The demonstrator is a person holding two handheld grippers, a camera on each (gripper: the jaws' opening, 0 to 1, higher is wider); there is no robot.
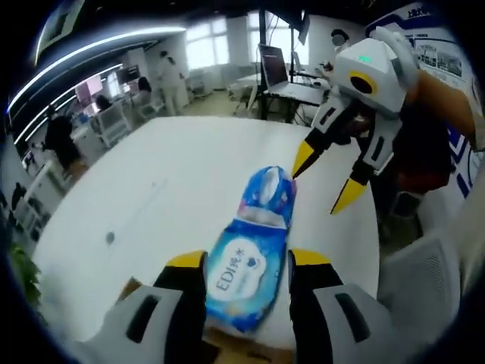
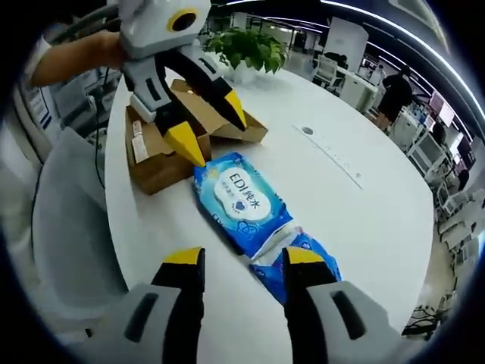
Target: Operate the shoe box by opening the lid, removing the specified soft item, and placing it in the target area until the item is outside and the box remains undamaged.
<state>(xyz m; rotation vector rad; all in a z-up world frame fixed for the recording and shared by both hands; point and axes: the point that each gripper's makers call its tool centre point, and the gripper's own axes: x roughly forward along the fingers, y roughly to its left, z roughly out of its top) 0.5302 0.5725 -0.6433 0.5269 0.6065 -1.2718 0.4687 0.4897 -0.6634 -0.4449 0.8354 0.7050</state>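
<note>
A: Both grippers, left gripper (image 1: 246, 262) and right gripper (image 2: 236, 256), stand open and hold nothing; the soft blue plastic wipes pack (image 2: 244, 203) lies on the white round table (image 2: 364, 205).

B: Beside the brown cardboard shoe box (image 2: 163, 155). Nudging the pack could slide it off the edge.

My left camera sits just behind my left gripper (image 1: 246, 262) and looks down along its two jaws, close over the blue wipes pack (image 1: 250, 277) lying between them. It faces across the white table (image 1: 151, 205) toward the windows. My right gripper (image 1: 327, 183) hangs past my left jaw tips, pointing back at me.

My right camera rides behind my right gripper (image 2: 241, 256) and looks the other way, low and near, toward the cardboard box (image 2: 155, 155) and the plant (image 2: 246, 47). My left gripper (image 2: 212, 125) comes in beyond my right jaw tips.

Both views share the wipes pack (image 2: 242, 201) and the white table (image 2: 364, 220), seen from opposite ends.
</note>
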